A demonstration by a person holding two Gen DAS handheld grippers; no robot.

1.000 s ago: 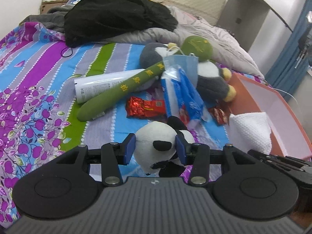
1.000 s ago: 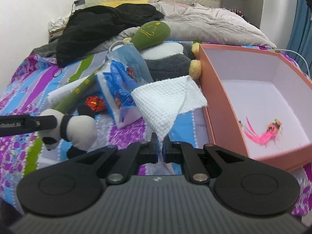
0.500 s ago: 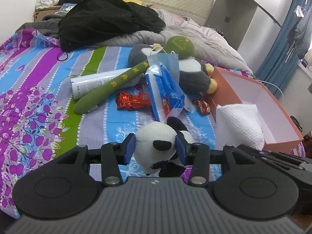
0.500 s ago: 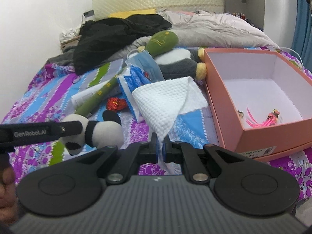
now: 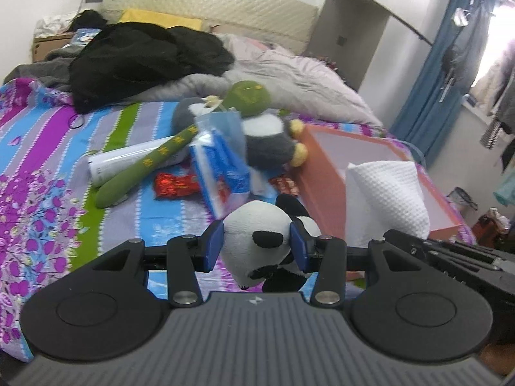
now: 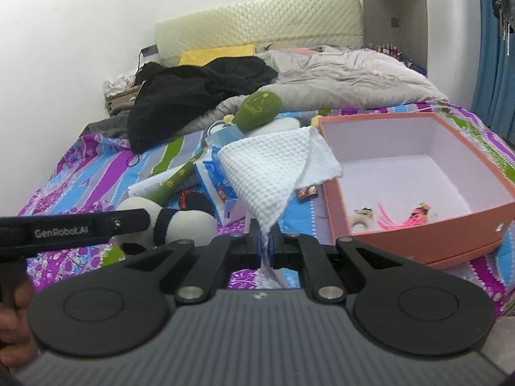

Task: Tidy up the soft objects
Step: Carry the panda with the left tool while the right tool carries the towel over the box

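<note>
Rising off the bed, both claws carry panda and towel higher

Daylight is pouring in from the window at the far right of the left wrist view, blowing out to white glare beside the blue curtain. Elsewhere the light is soft and even — shadows are staying faint. Both views are looking slightly blurred, and the fisheye is bending the headboard and darkening the corners.
</note>
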